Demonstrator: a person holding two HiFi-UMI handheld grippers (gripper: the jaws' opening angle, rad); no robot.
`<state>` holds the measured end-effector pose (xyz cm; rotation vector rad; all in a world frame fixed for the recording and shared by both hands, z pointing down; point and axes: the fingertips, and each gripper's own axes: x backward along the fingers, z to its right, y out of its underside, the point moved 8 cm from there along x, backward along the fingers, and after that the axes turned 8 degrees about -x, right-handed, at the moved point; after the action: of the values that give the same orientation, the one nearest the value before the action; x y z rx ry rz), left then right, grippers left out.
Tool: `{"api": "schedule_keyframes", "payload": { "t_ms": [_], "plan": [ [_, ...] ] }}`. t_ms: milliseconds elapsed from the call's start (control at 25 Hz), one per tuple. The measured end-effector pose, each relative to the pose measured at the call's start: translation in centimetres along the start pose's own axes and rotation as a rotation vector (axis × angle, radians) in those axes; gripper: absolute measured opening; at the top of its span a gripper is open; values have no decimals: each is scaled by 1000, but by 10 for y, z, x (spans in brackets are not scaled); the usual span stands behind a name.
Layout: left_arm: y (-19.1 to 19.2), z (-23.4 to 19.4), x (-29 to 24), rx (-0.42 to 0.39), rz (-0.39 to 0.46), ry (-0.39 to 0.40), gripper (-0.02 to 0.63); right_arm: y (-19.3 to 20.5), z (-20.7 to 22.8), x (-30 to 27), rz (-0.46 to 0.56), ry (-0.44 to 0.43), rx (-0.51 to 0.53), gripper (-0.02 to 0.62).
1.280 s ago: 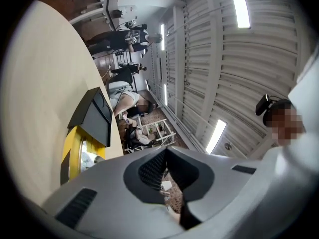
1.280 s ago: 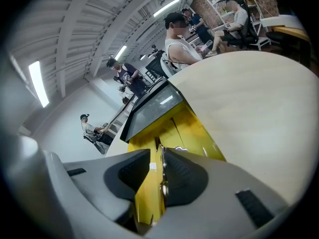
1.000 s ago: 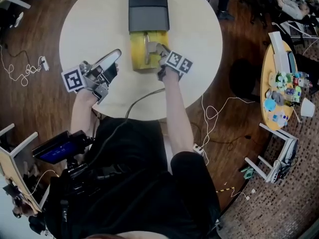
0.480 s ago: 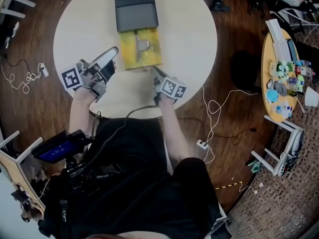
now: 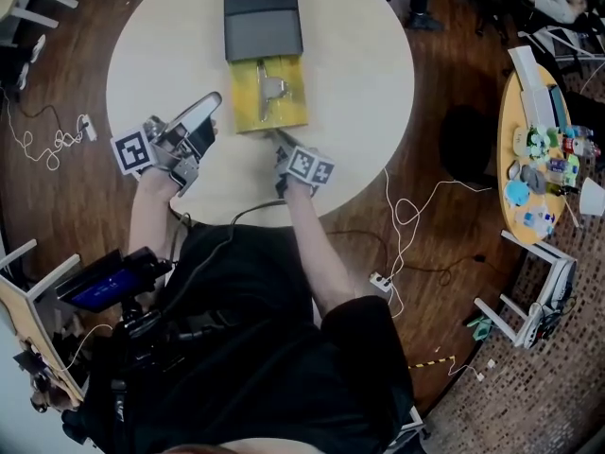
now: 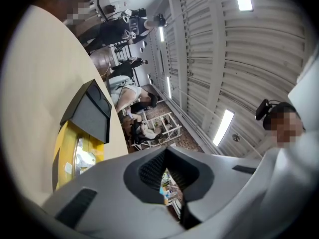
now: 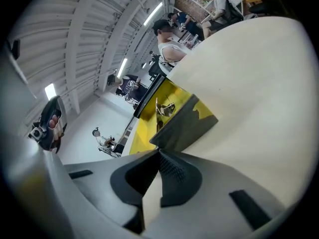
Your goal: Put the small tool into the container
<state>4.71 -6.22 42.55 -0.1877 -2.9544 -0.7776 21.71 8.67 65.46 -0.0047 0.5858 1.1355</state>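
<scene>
A yellow container [image 5: 244,102] with its black lid [image 5: 263,22] swung open at the far end stands in the middle of the round white table [image 5: 359,74]. The small metal tool [image 5: 272,88] lies inside it. My right gripper [image 5: 280,140] sits just short of the container's near end, shut and empty. The right gripper view shows its closed tips [image 7: 159,153] pointing at the container [image 7: 149,121], with the tool [image 7: 164,108] inside. My left gripper [image 5: 213,102] rests to the left of the container, shut with nothing in it [image 6: 166,151].
A small yellow side table [image 5: 539,159] crowded with toys stands on the right. Cables [image 5: 406,216] trail over the wooden floor by the table's near edge. White chair frames [image 5: 529,301] stand on the floor at the right. People sit in the background.
My right gripper has drawn back from over the container toward the table's near edge and its jaws have closed. The tool stays in the container. The left gripper has held still.
</scene>
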Motion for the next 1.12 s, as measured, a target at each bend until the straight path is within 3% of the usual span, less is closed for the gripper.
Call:
{"api": "schedule_keyframes", "payload": {
  "t_ms": [320,1120],
  "plan": [
    [1,1,2,1,5,-7,-3,-6,-5,-18,31,-51,-15,-12],
    [-2,-5,7,-3,31,-25,-3,-39,-10,-52,20,-53,-33,-12]
  ]
}}
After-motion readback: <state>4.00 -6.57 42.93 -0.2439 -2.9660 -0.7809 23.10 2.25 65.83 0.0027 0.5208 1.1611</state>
